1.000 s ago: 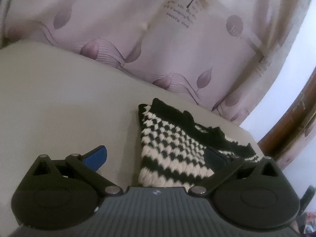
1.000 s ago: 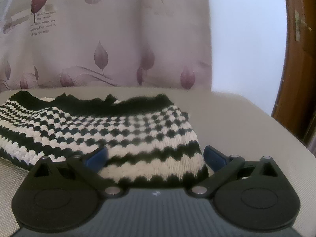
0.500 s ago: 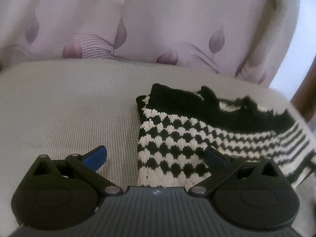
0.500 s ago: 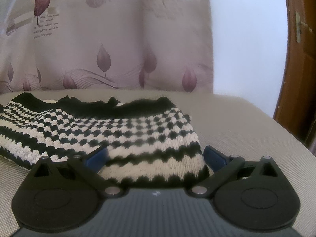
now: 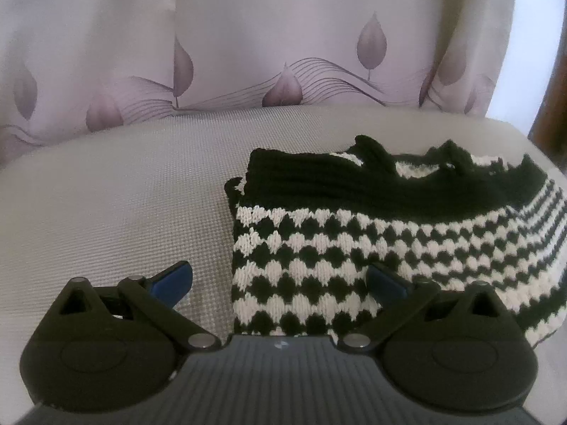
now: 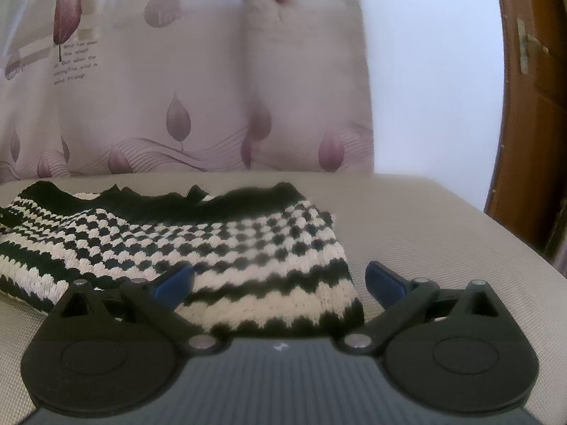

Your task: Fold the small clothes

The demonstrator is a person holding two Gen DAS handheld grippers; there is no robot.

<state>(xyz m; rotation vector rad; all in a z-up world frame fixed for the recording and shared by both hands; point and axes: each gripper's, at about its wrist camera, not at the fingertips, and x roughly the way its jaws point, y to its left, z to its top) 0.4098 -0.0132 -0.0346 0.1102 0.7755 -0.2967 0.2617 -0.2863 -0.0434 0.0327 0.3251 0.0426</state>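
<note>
Fingers of left gripper spread apart, nothing between; left edge of knit garment lies centre-right of frame on grey cushion. Right gripper also spread wide, garment lower left to centre, right edge between blue fingers. Leaf-print curtain across upper frame.

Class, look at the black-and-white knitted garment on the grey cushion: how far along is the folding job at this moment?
Done: the knitted garment lies flat on the grey cushion, apparently doubled over, with layered edges along its far side. In hand: nothing; the left tongs and right tongs are both open, each framing a near corner. Left: probably gripping those corners for another fold, though how many folds remain cannot be told.
</note>
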